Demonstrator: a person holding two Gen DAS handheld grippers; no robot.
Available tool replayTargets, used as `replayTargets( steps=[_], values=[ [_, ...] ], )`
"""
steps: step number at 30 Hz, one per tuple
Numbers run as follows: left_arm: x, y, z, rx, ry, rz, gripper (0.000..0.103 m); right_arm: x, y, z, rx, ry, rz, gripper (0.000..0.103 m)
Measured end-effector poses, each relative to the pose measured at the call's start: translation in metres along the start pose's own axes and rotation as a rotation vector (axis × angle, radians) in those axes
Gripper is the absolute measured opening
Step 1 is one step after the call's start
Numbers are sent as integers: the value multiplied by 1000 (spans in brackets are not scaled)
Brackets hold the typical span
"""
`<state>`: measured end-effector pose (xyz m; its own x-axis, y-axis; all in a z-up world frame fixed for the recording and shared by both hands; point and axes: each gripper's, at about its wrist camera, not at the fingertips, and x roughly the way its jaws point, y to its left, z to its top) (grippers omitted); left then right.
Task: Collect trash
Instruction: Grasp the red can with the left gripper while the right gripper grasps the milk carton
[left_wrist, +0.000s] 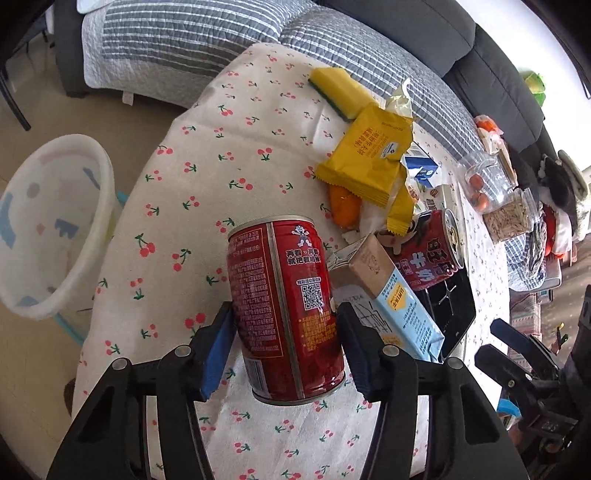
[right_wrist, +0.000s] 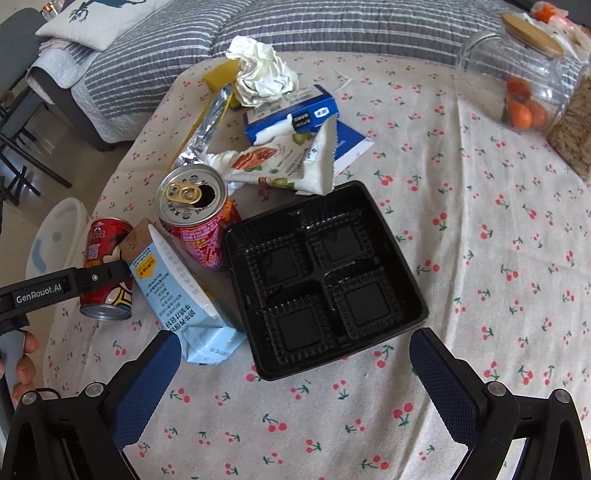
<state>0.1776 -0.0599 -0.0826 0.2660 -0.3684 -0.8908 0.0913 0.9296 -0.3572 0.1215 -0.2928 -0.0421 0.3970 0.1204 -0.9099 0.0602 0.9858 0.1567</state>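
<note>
While your left gripper (left_wrist: 284, 347) clamps the red printed drink can (left_wrist: 286, 306) lying at the table's near edge, lift it straight before swinging to the white patterned bin (left_wrist: 51, 225) (right gripper (right_wrist: 295, 373) gapes empty over the black plastic four-well tray (right_wrist: 325, 280)).

A white cloth (left_wrist: 258, 122) is dotted with red cherries. The can (left_wrist: 286, 310) is red, the tray (right_wrist: 325, 277) black, the sponge (left_wrist: 338, 90) yellow, and the bin (left_wrist: 48, 229) white with blue and pink shapes.

Red can (left_wrist: 284, 310) lies toppled beside blue carton (left_wrist: 391, 295).
</note>
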Motion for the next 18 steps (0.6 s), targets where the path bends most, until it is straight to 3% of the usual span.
replayTargets(
  steps=[8, 18],
  values=[
    [-37, 33, -12, -6, -60, 20, 58, 27, 48, 7, -126, 38, 92, 79],
    [-58, 68, -23, -48, -88, 27, 58, 70, 91, 10, -251, 103, 39, 71]
  ],
)
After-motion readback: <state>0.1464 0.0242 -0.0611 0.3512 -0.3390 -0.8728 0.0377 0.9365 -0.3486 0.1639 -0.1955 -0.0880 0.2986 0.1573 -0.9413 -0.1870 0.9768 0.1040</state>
